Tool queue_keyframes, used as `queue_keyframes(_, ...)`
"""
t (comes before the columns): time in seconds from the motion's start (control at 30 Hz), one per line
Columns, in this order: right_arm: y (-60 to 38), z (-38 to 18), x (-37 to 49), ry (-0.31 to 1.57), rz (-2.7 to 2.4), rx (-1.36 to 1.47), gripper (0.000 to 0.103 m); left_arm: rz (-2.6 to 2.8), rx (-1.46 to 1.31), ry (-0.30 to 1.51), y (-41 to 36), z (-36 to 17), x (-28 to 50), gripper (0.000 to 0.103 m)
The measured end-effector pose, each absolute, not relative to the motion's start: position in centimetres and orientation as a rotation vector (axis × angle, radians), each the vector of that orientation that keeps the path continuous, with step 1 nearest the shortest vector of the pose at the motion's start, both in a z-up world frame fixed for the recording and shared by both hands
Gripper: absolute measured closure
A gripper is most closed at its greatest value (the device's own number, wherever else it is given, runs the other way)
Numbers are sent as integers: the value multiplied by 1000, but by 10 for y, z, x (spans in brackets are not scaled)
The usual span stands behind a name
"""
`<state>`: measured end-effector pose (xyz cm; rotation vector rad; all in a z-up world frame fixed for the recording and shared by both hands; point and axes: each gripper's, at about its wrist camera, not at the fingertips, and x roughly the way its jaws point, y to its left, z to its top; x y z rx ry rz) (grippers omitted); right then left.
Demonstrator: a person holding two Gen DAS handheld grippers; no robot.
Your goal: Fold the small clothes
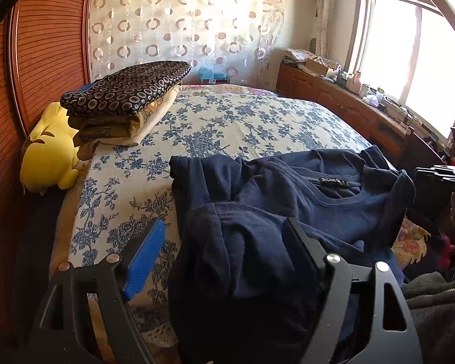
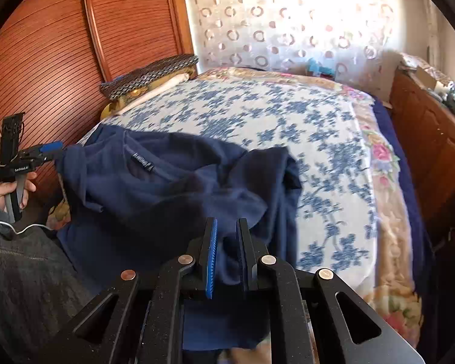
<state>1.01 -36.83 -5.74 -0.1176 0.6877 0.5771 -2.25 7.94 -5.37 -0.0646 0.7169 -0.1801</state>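
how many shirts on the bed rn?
1. A navy shirt lies crumpled at the near edge of the bed, one fold between the right gripper's fingers. The folded stack by the wardrobe could hide clothes; can't tell.

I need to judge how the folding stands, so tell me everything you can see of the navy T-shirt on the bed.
The navy blue T-shirt, a soft knit with a round ribbed neckline and a black label inside the collar, lies crumpled on the blue-flowered white bedspread, not yet folded. The right gripper pinches a bunched fold between its nearly closed fingers. The left gripper is open, with cloth draped between its fingers but not pressed.
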Motion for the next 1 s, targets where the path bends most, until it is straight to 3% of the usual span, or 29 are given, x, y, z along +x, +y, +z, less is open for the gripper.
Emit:
queue_keyframes(0.1, -370, -54, 10, 671, 563, -115, 87, -168, -65, 718, 81, -56, -17, 23)
queue_keyframes(0.23, -365, -53, 17, 647, 537, -119, 61, -167, -74, 714, 86, -56, -7, 23)
queue_keyframes(0.27, -363, -54, 20, 643, 533, -114, 59, -162, -70, 712, 88, -56, -4, 23)
queue_keyframes(0.57, -350, -70, 69, 672, 436, -92, 58, -116, -55, 703, 108, -48, 49, 23)
queue_keyframes(0.9, -338, -93, 120, 747, 415, -12, 58, -139, -57, 826, 108, -78, 90, 23)
queue_keyframes(1.0, -335, -96, 123, 763, 412, -14, 49, -150, -70, 857, 109, -86, 95, 27)
